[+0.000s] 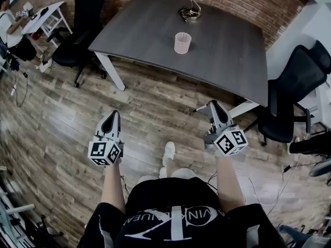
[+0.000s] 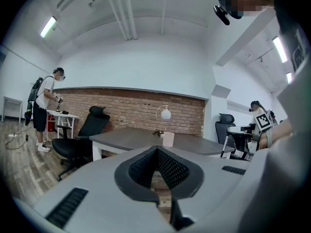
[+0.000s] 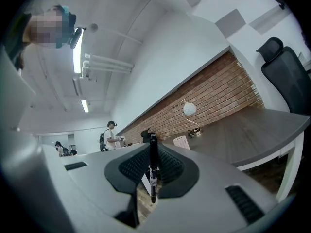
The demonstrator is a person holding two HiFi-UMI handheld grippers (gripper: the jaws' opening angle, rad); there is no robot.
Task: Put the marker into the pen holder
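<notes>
Head view: person is standing on the wood floor (image 1: 62, 118) in front of the dark grey table (image 1: 227, 50), holding a gripper in each hand.

- The right gripper (image 1: 211, 107) is hovering just short of the table's near edge, beside its right white leg (image 1: 243, 107).
- The left gripper (image 1: 113, 117) is hanging further out from that same edge, over the floor.
- The marker (image 1: 199, 108) is sticking out sideways from the right gripper, off the table and not touching it.
- The pen holder (image 1: 182, 43), a pink cup, is standing upright around the middle of the table. The lamp (image 1: 190, 13) is sitting just behind it towards the table's far edge.
- One black office chair (image 1: 83, 30) is sitting at the table's left end and a second chair (image 1: 289, 97) at its right end.
- Another person (image 1: 13, 32) is working well beyond the left end.

Right gripper view: the right gripper (image 3: 153, 144) is clamping narrow on the black marker (image 3: 153, 174), which is lying crosswise between the pads and poking out past both sides. The pen holder (image 3: 181, 142) is showing beyond it on the table (image 3: 252, 135), well apart.

Left gripper view: the left gripper (image 2: 157, 150) is carrying nothing, with its jaw tips meeting. It is pointing towards the table (image 2: 136, 139), where the pen holder (image 2: 168, 139) is standing.
</notes>
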